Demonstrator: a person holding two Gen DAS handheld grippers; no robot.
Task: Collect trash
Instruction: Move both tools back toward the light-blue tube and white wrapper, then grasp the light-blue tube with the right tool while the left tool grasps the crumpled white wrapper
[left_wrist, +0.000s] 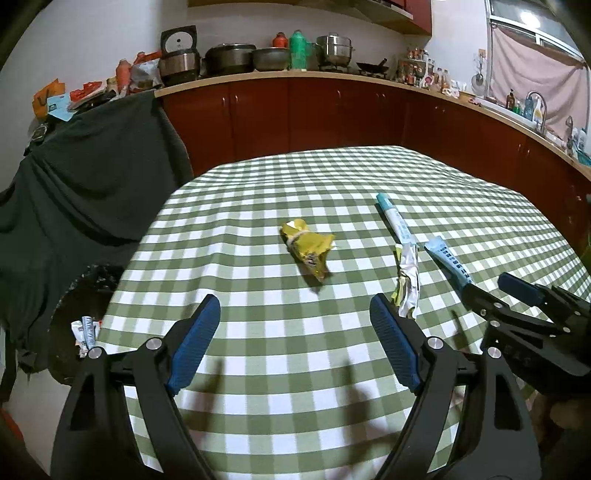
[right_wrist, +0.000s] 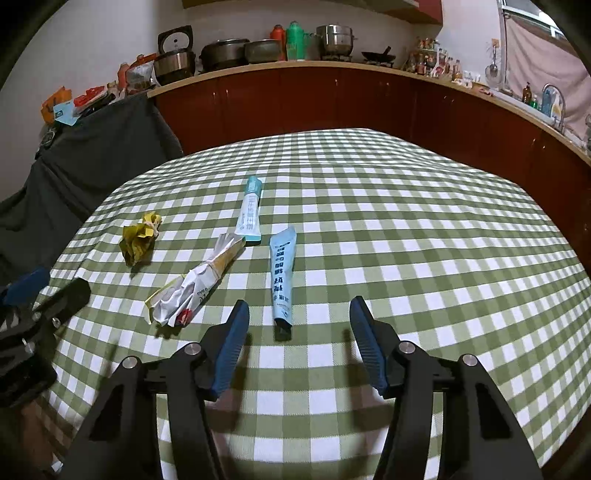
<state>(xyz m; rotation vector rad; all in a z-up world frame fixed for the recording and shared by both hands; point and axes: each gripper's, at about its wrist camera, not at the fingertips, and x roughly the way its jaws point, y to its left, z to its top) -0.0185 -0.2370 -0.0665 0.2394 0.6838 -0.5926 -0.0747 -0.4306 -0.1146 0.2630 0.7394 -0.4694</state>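
Right wrist view showed the right gripper (right_wrist: 299, 338) wide open and empty, with the blue sachet (right_wrist: 282, 275) on the checked cloth (right_wrist: 406, 240) straight ahead between its fingers, long axis running roughly along the approach line and near end just short of the fingertips. Left gripper (left_wrist: 295, 332) was likewise open and empty, the yellow wrapper (left_wrist: 308, 249) ahead of it and well apart. Judged the right gripper nearer to the sachet; the white wrapper (right_wrist: 195, 288) lay just left of it.
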